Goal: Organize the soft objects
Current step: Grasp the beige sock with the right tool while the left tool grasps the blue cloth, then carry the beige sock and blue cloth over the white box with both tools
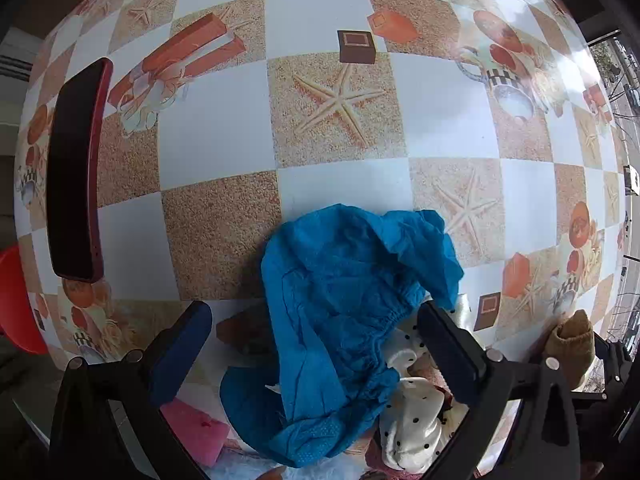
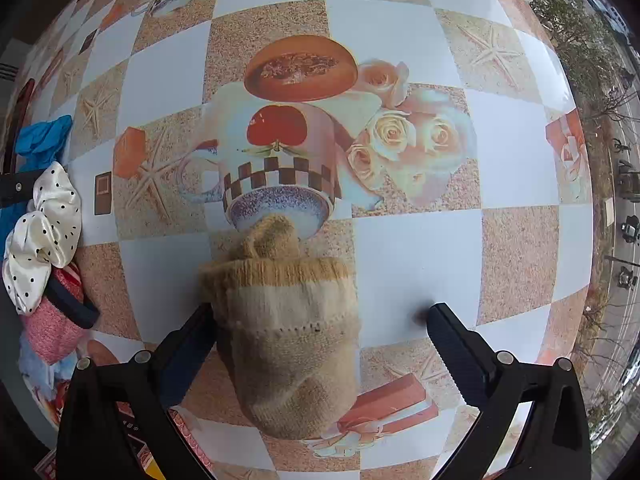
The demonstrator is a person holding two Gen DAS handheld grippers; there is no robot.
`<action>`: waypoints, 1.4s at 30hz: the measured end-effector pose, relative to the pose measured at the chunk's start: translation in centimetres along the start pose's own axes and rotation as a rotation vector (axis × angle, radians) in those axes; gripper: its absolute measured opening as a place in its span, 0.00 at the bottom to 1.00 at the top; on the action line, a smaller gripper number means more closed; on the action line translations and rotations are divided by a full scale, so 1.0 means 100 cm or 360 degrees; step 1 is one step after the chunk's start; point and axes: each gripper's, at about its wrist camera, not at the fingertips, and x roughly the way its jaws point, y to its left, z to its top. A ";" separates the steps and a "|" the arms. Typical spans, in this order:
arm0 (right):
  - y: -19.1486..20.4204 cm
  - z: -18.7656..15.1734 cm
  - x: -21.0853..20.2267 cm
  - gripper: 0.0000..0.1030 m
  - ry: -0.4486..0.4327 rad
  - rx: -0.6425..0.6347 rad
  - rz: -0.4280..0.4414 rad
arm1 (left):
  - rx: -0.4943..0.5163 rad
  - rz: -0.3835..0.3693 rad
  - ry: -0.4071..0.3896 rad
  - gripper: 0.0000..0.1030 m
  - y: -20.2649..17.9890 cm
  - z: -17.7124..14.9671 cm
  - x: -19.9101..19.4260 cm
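In the left wrist view a crumpled blue cloth (image 1: 344, 320) lies on the table between the fingers of my open left gripper (image 1: 316, 332). A white polka-dot satin scrunchie (image 1: 412, 412) lies partly under the cloth by the right finger. A pink sponge-like piece (image 1: 196, 432) sits by the left finger. In the right wrist view a beige knitted sock (image 2: 288, 336) lies between the fingers of my open right gripper (image 2: 324, 332), touching the left finger (image 2: 192, 344). The scrunchie (image 2: 44, 232), blue cloth (image 2: 44, 140) and a pink fuzzy item (image 2: 52, 332) show at the left.
A dark phone in a maroon case (image 1: 76, 168) lies on the patterned tablecloth (image 1: 224, 128) at the left. A red chair (image 1: 16, 300) shows past the table's left edge. The beige sock also shows at the right of the left wrist view (image 1: 568, 344). A window runs along the right.
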 end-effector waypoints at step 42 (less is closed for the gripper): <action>0.005 -0.050 -0.092 0.33 -0.0204 0.0227 0.0264 | 0.0208 0.0038 -0.0365 0.26 0.009 -0.105 -0.079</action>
